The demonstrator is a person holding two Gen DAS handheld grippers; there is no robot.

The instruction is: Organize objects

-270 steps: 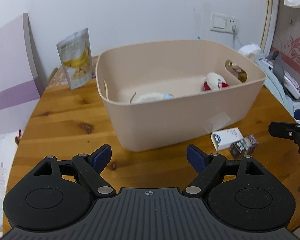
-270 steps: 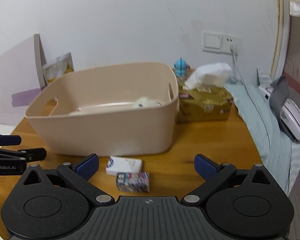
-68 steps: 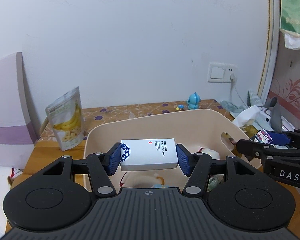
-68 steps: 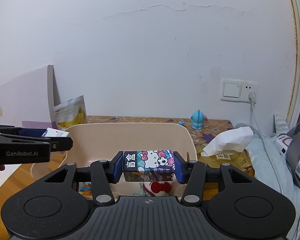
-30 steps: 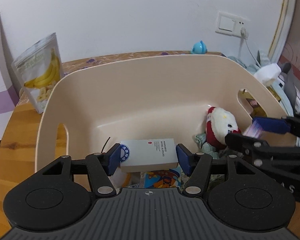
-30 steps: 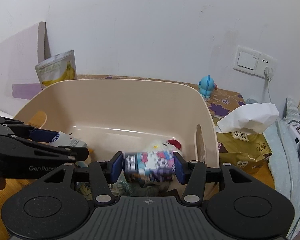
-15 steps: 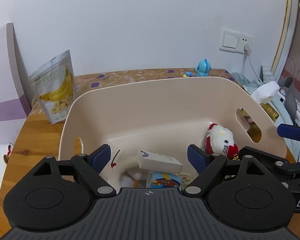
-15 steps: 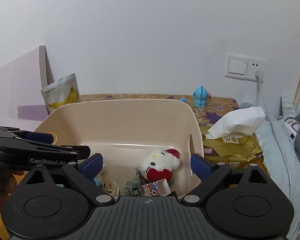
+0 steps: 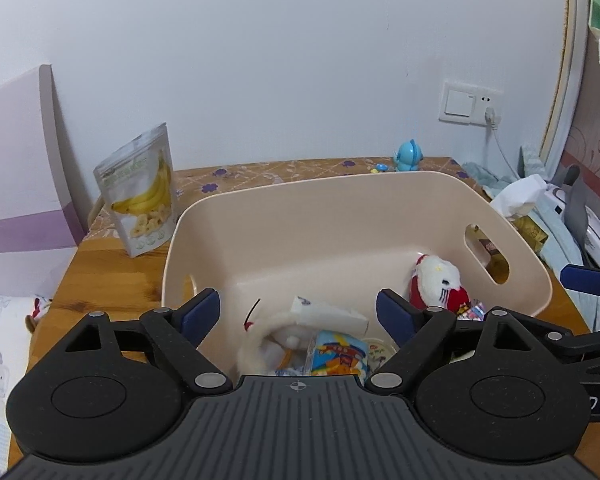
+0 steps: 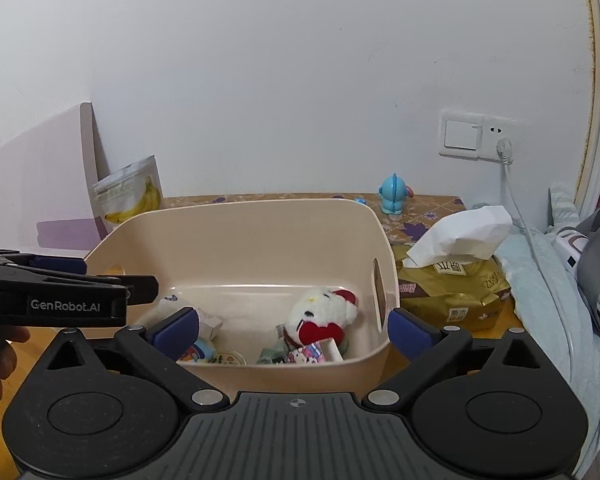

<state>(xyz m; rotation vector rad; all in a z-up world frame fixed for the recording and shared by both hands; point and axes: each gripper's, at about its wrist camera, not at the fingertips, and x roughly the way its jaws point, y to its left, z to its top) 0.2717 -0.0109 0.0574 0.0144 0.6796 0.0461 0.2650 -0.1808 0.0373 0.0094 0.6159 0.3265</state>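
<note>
A beige plastic bin (image 9: 340, 196) (image 10: 236, 220) stands on the wooden table. Inside lie the white box (image 9: 328, 314), the Hello Kitty patterned box (image 10: 306, 354), a white and red plush toy (image 9: 436, 280) (image 10: 320, 314) and several small packets. My left gripper (image 9: 298, 312) is open and empty above the bin's near left part. My right gripper (image 10: 292, 330) is open and empty above the bin's near right part. Each gripper also shows at the edge of the other's view.
A banana chips pouch (image 9: 140, 188) stands left of the bin against a purple board (image 9: 20, 168). A blue toy figure (image 9: 408, 156) stands behind the bin. A gold tissue pack (image 10: 456, 280) and bedding lie to the right.
Both grippers opened and dropped their boxes into the bin about half a second ago. Since then both have lifted a little and stay open.
</note>
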